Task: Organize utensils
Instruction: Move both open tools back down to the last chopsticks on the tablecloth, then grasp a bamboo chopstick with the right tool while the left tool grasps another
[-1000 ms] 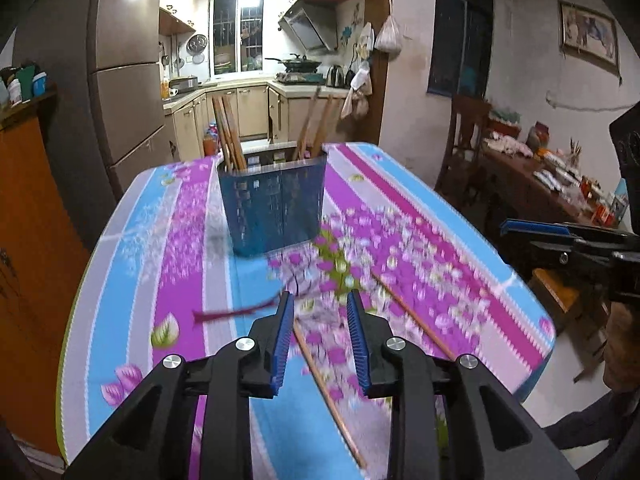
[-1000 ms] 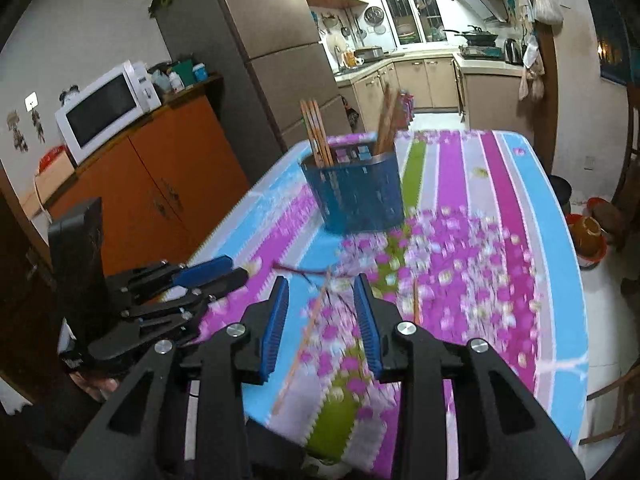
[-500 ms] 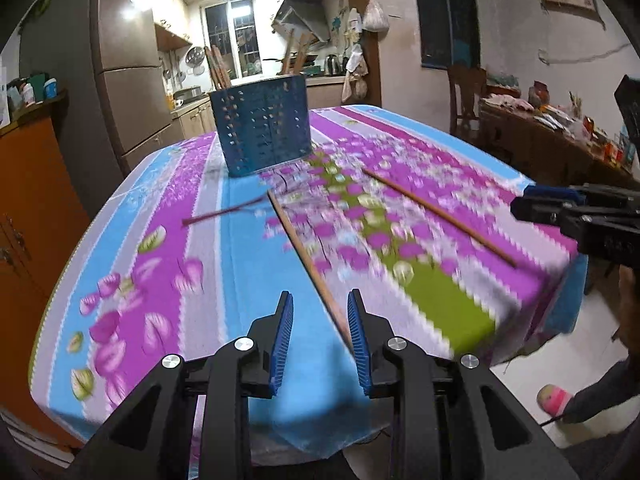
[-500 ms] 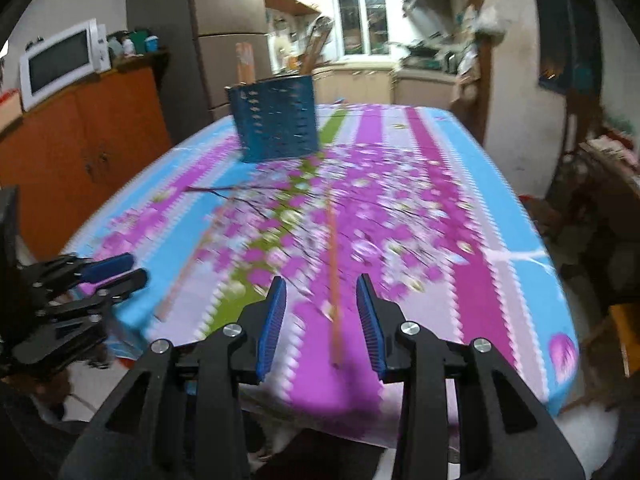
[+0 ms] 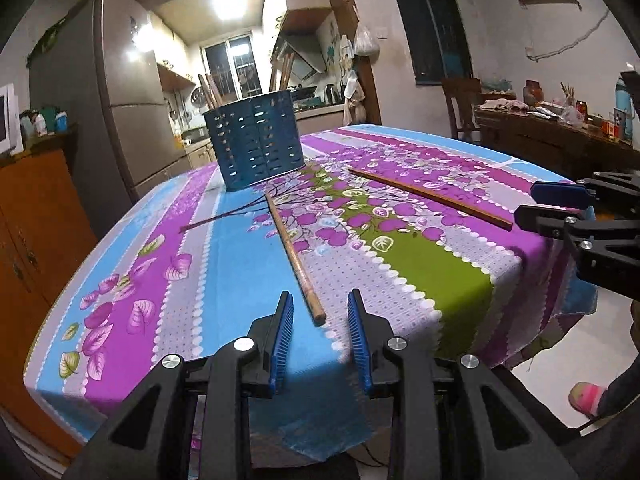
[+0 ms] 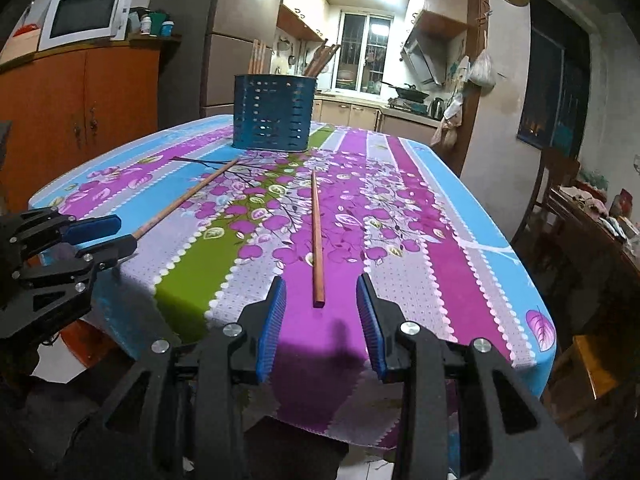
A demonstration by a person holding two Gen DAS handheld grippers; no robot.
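Two wooden chopsticks loose on the flowered bench [image 5: 224,264]: one [image 5: 294,256] lying lengthwise, near end just ahead of the left gripper [image 5: 320,340]; the other [image 6: 317,240] likewise, near end just ahead of the right gripper [image 6: 321,320]. Well apart from each other, both pointing toward the blue slotted holder [image 6: 272,112] at the far end, already stocked with several upright chopsticks. A thin dark twig-like line [image 5: 224,216] beside the holder, possibly only printed on the cloth; cannot tell.

Left fingers [image 5: 282,340] parted to a modest gap, nothing between them, chopstick tip short of the pads. Right fingers [image 6: 272,328] the same: partly open, empty, lined up on the stick's end.

Likely step: closing in for a pickup of each stick by its near end.

Risks from here: gripping at the very tip, so the long free length droops or swivels in the pads. Round stick on slick cloth, liable to roll sideways if nudged by one pad first. Cloth edge hanging just below, easily snagged and dragged. Narrow gap leaving little margin for misalignment.
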